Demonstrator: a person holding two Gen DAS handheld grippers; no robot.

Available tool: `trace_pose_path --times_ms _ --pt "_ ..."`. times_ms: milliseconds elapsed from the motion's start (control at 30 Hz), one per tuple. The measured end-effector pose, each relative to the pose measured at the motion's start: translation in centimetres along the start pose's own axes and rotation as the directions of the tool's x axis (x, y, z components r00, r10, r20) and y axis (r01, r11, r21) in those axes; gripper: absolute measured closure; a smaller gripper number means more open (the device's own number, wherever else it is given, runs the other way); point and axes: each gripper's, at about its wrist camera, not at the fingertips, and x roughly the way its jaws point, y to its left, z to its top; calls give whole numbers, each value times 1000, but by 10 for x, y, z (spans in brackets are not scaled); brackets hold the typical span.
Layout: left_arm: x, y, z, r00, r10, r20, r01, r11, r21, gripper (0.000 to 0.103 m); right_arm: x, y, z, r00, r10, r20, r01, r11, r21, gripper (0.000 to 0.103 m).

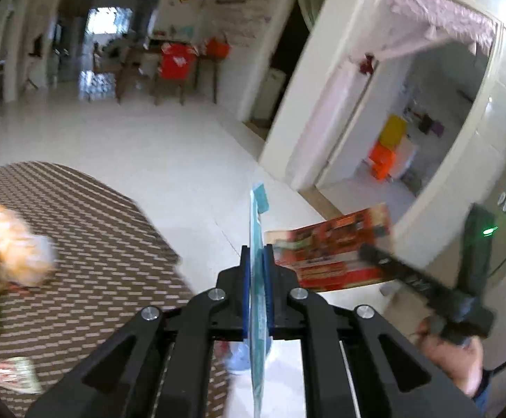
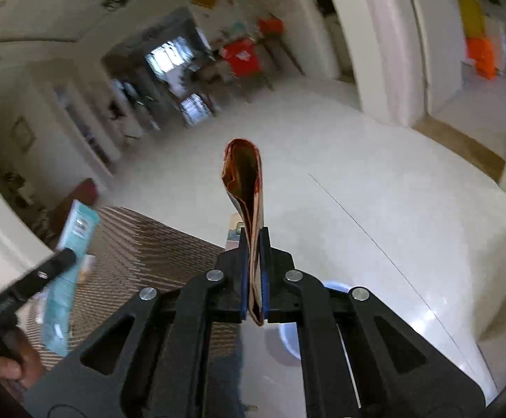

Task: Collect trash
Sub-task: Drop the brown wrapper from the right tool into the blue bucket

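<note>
My left gripper point(image 1: 257, 254) is shut on a flat light blue packet point(image 1: 258, 209), which I see edge-on between the blue pads. My right gripper point(image 2: 254, 237) is shut on a flattened red and orange carton point(image 2: 246, 181) whose open end sticks up past the fingertips. In the left wrist view the right gripper point(image 1: 366, 249) comes in from the right, holding the red carton point(image 1: 329, 250) flat-side on. The right wrist view shows the left gripper point(image 2: 66, 256) at the left edge with the blue packet point(image 2: 75, 237). Both views are motion-blurred.
A table with a brown patterned cloth point(image 1: 96, 261) lies to the left, carrying an orange bagged item point(image 1: 16, 244) and loose wrappers point(image 1: 12, 376). A pale blue round object point(image 2: 336, 287) shows under the right gripper. White tiled floor point(image 2: 374, 174) stretches ahead, with a doorway point(image 1: 392, 132) on the right.
</note>
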Motion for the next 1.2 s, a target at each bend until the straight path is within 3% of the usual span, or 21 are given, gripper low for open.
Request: trace_pose_path --times_ms 133,267,333,367,400,533,733,800,833,867,1033,1200 --pt "54 -18 -3 995 -4 -104 5 1000 12 96 54 -37 -13 994 -34 -108 40 998 53 98" --pt "110 -25 -9 977 10 -214 -9 1000 6 96 116 -69 -29 971 -24 -239 52 993 109 93" --pt "134 -28 -12 965 29 -260 -29 1000 3 96 148 -89 -41 950 -9 -312 61 986 158 79" --pt "147 -29 -13 957 33 -290 -35 999 -1 96 157 -100 -44 946 -3 -323 66 980 185 49" --pt "158 -33 -14 949 40 -312 -42 999 0 96 163 -111 -48 945 2 -327 73 974 215 38" --pt "195 -39 -23 919 64 -388 -59 998 26 96 150 -134 -56 956 28 -292 66 950 306 37" --pt "240 -47 -40 876 77 -475 -66 997 41 94 116 -133 -28 982 18 -187 42 948 315 22" --pt "253 -45 -44 864 79 -498 -69 997 38 68 105 -129 -18 988 22 -152 27 951 309 17" --pt "255 -40 -44 864 87 -495 -84 996 27 40 99 -125 -15 991 25 -134 17 953 303 16" --pt "257 -38 -42 868 97 -487 -100 995 21 26 94 -120 -13 992 26 -122 11 955 297 15" --pt "248 -29 -37 875 137 -465 -151 989 8 20 82 -102 -6 996 19 -88 6 963 271 6" --pt "209 -38 -21 915 173 -364 -170 985 40 15 67 -87 -4 996 -31 -83 50 969 242 6"
